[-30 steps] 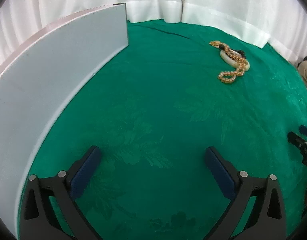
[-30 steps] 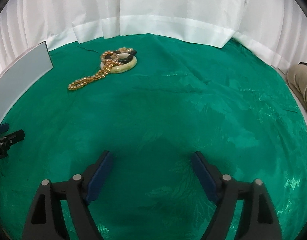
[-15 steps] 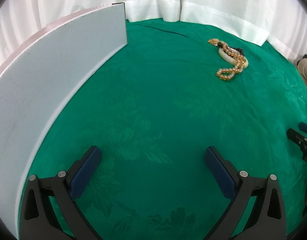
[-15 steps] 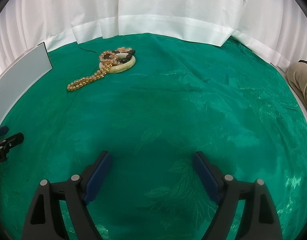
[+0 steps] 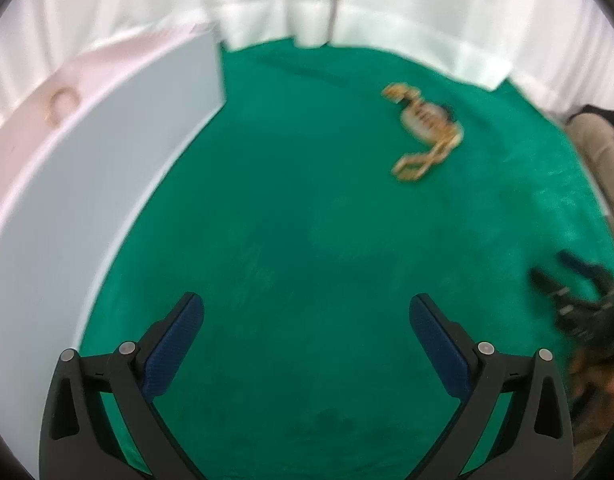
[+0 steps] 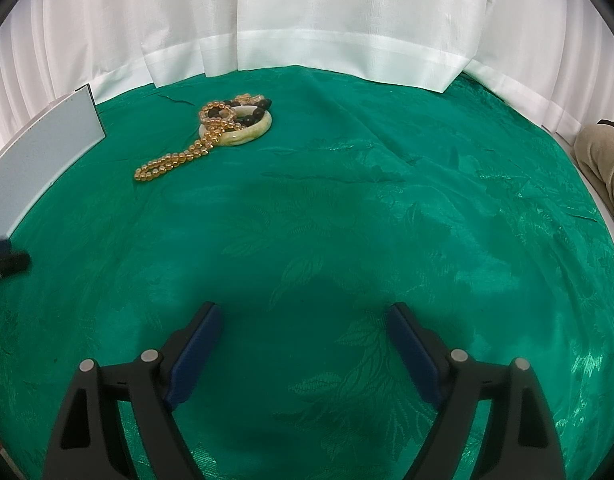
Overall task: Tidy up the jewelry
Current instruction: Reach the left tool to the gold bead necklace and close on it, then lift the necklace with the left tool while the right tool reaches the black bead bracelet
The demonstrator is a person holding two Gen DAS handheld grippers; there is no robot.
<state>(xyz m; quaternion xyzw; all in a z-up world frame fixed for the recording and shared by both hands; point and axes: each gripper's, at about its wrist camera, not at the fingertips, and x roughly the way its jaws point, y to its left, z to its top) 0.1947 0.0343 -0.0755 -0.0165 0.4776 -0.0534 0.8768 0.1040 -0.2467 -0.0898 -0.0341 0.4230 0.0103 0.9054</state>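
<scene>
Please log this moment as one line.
left claw: open, empty | right claw: open, empty | jewelry pile: untouched on green cloth

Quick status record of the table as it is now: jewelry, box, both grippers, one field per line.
surface: green patterned cloth, white curtain behind
jewelry: one pile; amber bead strand draped over pale bangle, dark beads on top
box: grey-walled box, pink inside, beside the left gripper; a ring-like item inside, blurred
left gripper: open, empty, over bare cloth
right gripper: open, empty, over bare cloth
jewelry contact: neither gripper touches the pile
person: beige clothing at right edge
</scene>
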